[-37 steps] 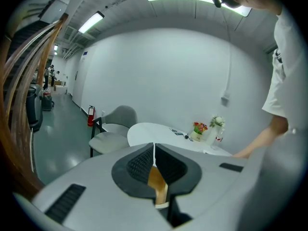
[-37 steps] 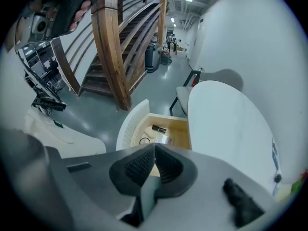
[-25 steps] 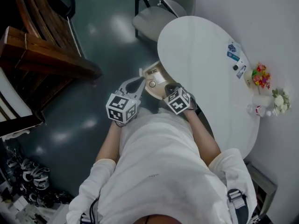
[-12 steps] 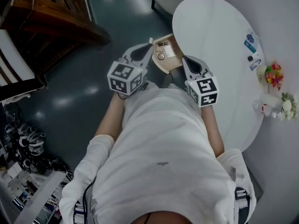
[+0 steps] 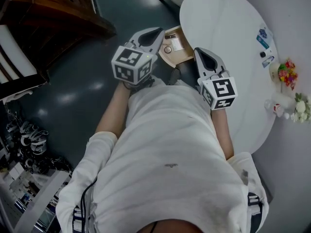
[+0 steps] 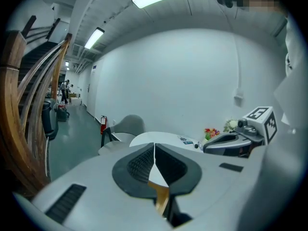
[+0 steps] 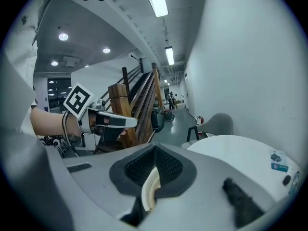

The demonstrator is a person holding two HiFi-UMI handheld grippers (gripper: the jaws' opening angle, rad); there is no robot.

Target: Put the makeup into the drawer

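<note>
Both grippers are held in front of the person's body, side by side, above the open drawer (image 5: 181, 57). The drawer is pulled out from under the near-left edge of the white oval table (image 5: 228, 28). The left gripper (image 5: 156, 32) is seen with its jaws together, tips touching, and nothing is caught between them. The right gripper (image 5: 198, 50) is likewise closed and nothing is held in it. The makeup is seen inside the drawer, lying on the wooden bottom: a small round piece (image 5: 167, 49) and, just to its right, a pale flat box (image 5: 177, 43). At the far right of the table, well apart from the drawer, a bunch of coloured flowers (image 5: 287, 73) is placed.
</note>
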